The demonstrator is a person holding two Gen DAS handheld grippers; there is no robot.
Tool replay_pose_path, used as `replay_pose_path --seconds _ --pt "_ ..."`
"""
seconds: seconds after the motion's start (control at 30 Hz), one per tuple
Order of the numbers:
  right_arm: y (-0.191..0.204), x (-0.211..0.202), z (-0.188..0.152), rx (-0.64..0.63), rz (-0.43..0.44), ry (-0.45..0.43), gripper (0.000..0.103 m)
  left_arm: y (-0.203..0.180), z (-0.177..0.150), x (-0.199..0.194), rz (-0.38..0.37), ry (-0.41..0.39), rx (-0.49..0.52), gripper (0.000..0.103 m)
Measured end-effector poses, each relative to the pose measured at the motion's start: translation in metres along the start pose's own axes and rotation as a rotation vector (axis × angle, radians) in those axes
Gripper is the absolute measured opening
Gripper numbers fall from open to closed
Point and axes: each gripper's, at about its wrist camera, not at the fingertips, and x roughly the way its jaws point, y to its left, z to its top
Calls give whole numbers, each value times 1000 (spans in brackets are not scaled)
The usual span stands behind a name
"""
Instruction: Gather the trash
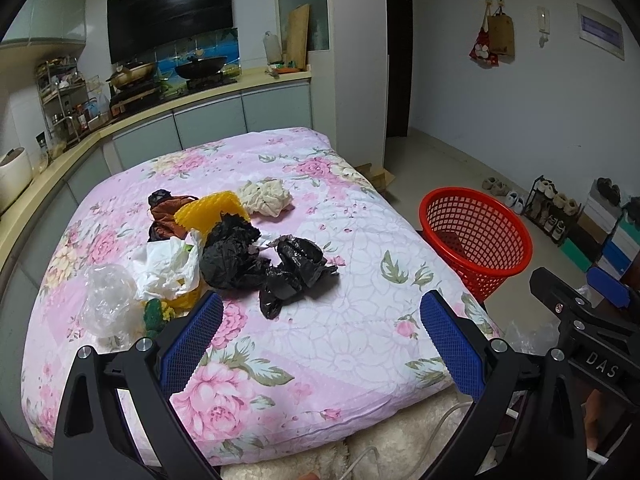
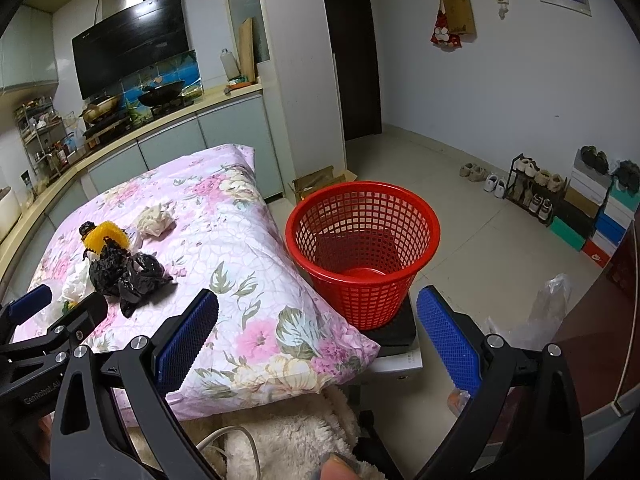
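Note:
A heap of trash lies on the pink floral quilt (image 1: 328, 344): two crumpled black bags (image 1: 256, 260), a white plastic bag (image 1: 168, 264), a clear bag (image 1: 108, 300), a yellow spiky piece (image 1: 212, 210), a brown bag (image 1: 164, 212) and a cream crumpled wad (image 1: 266, 196). The black bags (image 2: 124, 272) also show in the right wrist view. An empty red mesh basket (image 2: 362, 248) stands right of the quilt on a dark block. My left gripper (image 1: 320, 328) is open and empty, just short of the heap. My right gripper (image 2: 320, 328) is open and empty, short of the basket.
A kitchen counter (image 1: 168, 108) with a stove and pans runs behind and left of the quilt. A shoe rack and stacked boxes (image 2: 592, 216) line the right wall. A clear bag (image 2: 552, 304) lies on the floor at right. White fleece (image 2: 288, 448) hangs below the quilt.

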Motion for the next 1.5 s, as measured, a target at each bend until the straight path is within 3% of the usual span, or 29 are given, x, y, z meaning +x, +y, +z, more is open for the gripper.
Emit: replay_pose_path --seconds 1.5 --pt "5 -3 -2 -18 14 17 96 5 -3 -5 10 14 -22 96"
